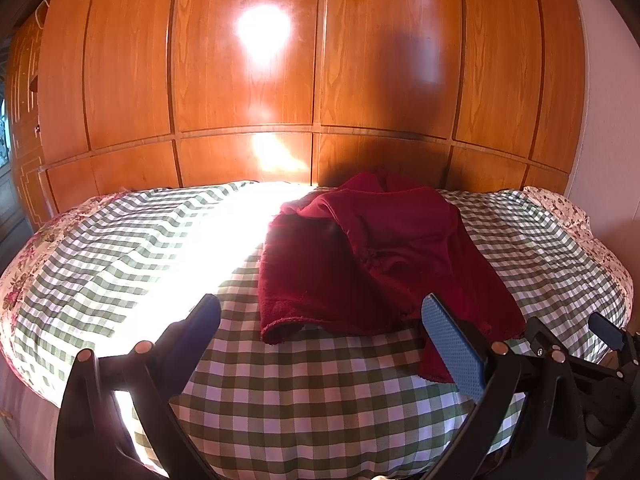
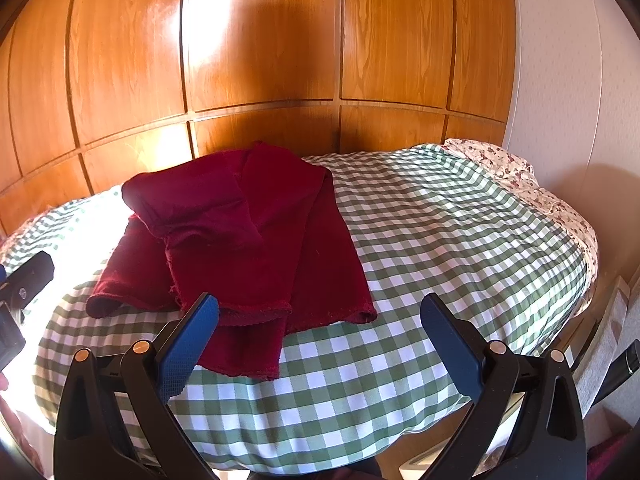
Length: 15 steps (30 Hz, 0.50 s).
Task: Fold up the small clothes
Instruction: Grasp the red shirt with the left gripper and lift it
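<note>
A dark red garment (image 1: 372,256) lies rumpled on the green-and-white checked bed cover (image 1: 280,392), partly doubled over itself. It also shows in the right wrist view (image 2: 248,240), left of centre. My left gripper (image 1: 320,312) is open and empty, just short of the garment's near hem. My right gripper (image 2: 320,312) is open and empty, above the cover (image 2: 440,240) at the garment's near right corner. The right gripper's tip shows at the right edge of the left wrist view (image 1: 608,332).
A wooden panelled wardrobe (image 1: 320,60) stands right behind the bed. A floral sheet (image 2: 520,168) edges the cover. A white wall (image 2: 580,80) is on the right. Bright sunlight washes out the cover's left part (image 1: 224,232).
</note>
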### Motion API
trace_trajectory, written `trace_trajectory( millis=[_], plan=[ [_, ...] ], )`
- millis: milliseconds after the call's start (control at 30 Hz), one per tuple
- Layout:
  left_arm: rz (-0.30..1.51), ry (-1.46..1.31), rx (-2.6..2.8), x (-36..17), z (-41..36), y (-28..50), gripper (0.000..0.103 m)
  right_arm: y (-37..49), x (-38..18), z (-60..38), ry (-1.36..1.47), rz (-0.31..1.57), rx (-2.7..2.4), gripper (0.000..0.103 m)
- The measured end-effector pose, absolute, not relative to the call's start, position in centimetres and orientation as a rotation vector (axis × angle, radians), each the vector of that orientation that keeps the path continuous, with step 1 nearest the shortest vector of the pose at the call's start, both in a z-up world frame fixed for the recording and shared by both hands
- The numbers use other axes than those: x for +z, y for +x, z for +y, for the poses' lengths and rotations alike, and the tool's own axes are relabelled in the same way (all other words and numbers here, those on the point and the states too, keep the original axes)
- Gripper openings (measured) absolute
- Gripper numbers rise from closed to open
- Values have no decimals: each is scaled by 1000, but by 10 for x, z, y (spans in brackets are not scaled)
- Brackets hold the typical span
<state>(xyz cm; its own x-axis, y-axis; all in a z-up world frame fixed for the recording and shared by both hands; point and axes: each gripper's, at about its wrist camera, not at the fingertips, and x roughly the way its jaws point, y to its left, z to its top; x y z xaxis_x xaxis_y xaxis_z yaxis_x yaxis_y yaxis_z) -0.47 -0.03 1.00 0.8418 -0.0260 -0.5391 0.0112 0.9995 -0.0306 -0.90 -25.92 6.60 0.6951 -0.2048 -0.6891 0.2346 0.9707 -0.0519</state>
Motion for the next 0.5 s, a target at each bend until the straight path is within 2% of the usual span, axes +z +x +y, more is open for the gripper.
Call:
trace_trajectory(
  millis=[267,500],
  plan=[
    [638,22,-98,5,-16,27,100,6,44,-287,111,866,-269,100],
    [687,40,-197,16,-42,84,100,17,25,-338,213,947,-372,100]
  ],
)
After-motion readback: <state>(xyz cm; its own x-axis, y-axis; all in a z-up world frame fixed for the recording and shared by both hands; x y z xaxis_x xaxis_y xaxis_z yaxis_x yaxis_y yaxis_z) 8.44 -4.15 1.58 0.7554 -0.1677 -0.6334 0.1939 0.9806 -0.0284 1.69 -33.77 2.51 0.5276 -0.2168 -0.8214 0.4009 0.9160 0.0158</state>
